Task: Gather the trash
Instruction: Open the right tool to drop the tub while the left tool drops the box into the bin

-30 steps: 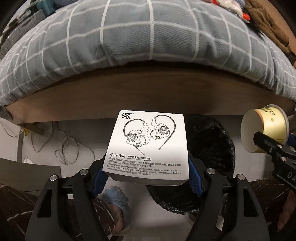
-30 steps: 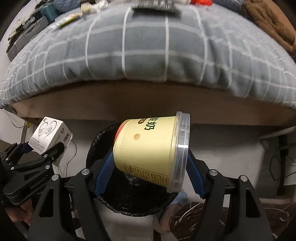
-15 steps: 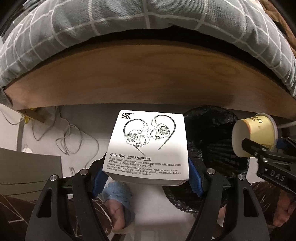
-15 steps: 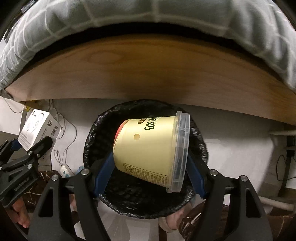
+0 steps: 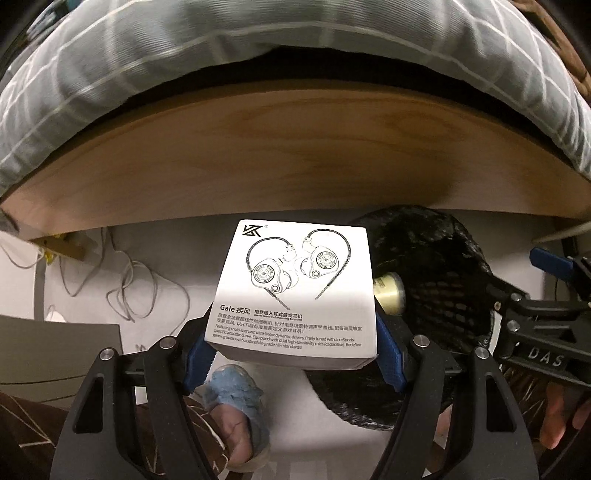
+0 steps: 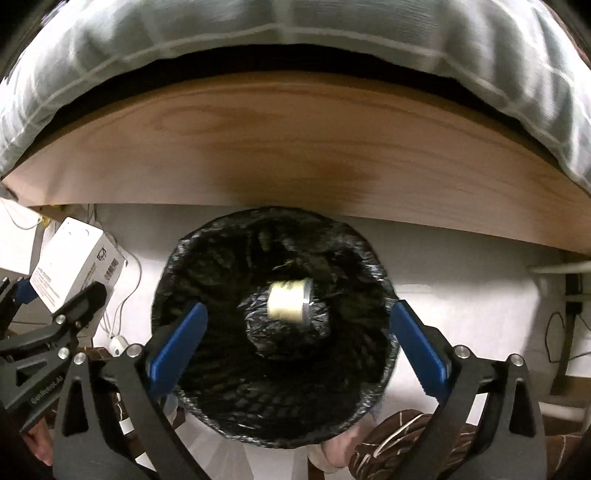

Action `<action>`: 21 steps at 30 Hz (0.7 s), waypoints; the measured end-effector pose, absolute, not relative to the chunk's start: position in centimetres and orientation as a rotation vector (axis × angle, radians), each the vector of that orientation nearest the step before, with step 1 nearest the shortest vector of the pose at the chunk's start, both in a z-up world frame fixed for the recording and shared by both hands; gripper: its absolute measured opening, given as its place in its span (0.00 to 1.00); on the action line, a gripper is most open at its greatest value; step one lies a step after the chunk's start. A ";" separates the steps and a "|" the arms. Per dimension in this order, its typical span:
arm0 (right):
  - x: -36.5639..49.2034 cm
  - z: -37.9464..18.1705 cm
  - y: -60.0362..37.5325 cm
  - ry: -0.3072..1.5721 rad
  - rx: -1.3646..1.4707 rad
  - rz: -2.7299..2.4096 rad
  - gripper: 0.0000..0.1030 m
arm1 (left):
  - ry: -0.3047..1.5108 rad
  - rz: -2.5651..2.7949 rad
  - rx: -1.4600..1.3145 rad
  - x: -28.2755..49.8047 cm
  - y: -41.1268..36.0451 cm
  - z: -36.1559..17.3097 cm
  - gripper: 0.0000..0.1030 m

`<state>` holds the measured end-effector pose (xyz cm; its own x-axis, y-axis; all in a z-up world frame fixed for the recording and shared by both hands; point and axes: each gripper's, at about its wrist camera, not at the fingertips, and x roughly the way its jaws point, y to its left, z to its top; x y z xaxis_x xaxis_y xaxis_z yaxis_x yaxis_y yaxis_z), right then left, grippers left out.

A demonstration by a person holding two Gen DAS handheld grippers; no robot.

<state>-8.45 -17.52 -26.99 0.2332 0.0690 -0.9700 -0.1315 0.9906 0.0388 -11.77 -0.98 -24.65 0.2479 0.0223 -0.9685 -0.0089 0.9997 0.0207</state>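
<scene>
My left gripper (image 5: 295,354) is shut on a white earphone box (image 5: 295,288) and holds it above the floor, just left of the black-lined trash bin (image 5: 436,258). My right gripper (image 6: 295,347) is open and empty above the trash bin (image 6: 207,266). A yellow cup (image 6: 290,304) lies on its side, blurred, deep inside the bin; it also shows in the left wrist view (image 5: 388,297). The box (image 6: 74,269) and the left gripper (image 6: 59,332) appear at the left of the right wrist view. The right gripper (image 5: 546,295) shows at the right edge of the left wrist view.
A wooden bed frame (image 6: 295,147) with a grey checked quilt (image 6: 295,33) overhangs the bin. Cables (image 5: 129,288) lie on the white floor at the left. My slippered foot (image 5: 236,406) and patterned trouser legs are below the grippers.
The right gripper has opened and let go of the yellow cup, which has dropped into the bin. Both grippers moved lower toward the bin. The left still holds the box.
</scene>
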 end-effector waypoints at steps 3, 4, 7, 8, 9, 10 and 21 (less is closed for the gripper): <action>-8.8 -26.8 -19.1 1.315 -0.049 0.109 0.93 | 1.321 -0.001 0.024 -11.5 -2.5 -24.7 0.68; -8.9 -26.8 -19.8 1.313 -0.043 0.101 0.93 | 1.320 -0.009 0.028 -11.4 -3.0 -24.7 0.68; -9.3 -26.6 -21.7 1.301 -0.024 0.063 0.93 | 1.318 -0.036 0.034 -11.2 -4.8 -24.7 0.68; -9.4 -26.5 -22.4 1.299 -0.015 0.054 0.93 | 1.316 -0.046 0.038 -11.1 -5.5 -24.7 0.68; -9.6 -26.4 -23.1 1.293 -0.004 0.044 0.93 | 1.317 -0.053 0.040 -11.0 -6.1 -24.8 0.68; -9.7 -26.2 -23.7 1.287 0.002 0.035 0.93 | 1.320 -0.059 0.041 -11.0 -6.5 -24.9 0.68; -10.7 -25.6 -28.7 1.261 0.025 -0.071 0.93 | 1.331 -0.144 0.061 -10.7 -11.6 -24.8 0.68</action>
